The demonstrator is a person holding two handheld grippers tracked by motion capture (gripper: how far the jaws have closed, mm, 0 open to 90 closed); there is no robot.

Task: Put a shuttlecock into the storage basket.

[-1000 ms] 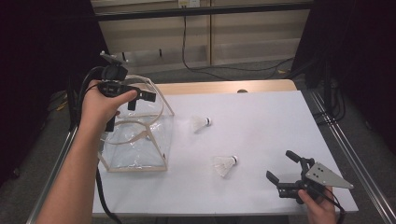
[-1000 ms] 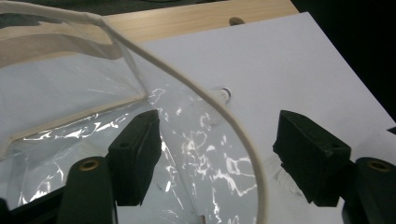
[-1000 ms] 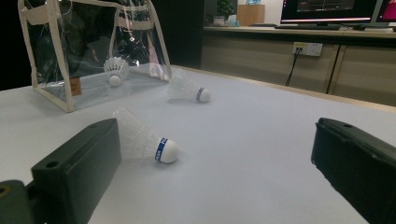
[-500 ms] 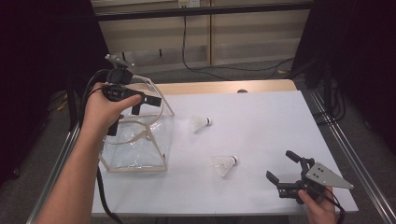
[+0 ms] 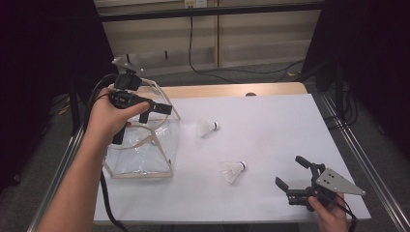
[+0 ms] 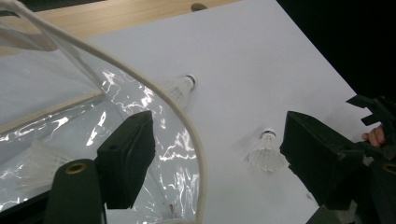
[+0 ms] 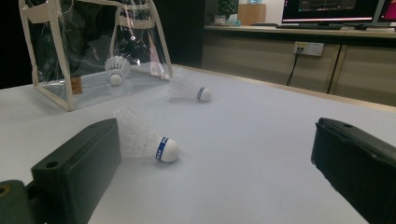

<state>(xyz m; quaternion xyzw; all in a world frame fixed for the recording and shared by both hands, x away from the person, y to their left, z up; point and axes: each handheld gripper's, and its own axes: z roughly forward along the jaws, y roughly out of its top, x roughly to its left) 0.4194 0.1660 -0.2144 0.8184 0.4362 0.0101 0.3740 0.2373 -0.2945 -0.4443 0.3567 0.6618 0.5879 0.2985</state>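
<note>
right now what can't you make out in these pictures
- Bag contents: in the high view, glare on the clear plastic and the left tool above hide the inside.
- Shuttlecock in the bag: in the left gripper view, a pale blur behind crinkled plastic.
- Print on the near shuttlecock: in the right gripper view, too small to read on its blue band.
- Right tool: hand cut off by the high view's bottom edge.

The left hand-held gripper (image 5: 157, 110) has risen slightly above the clear bag (image 5: 140, 152), its jaws opening wider.
</note>
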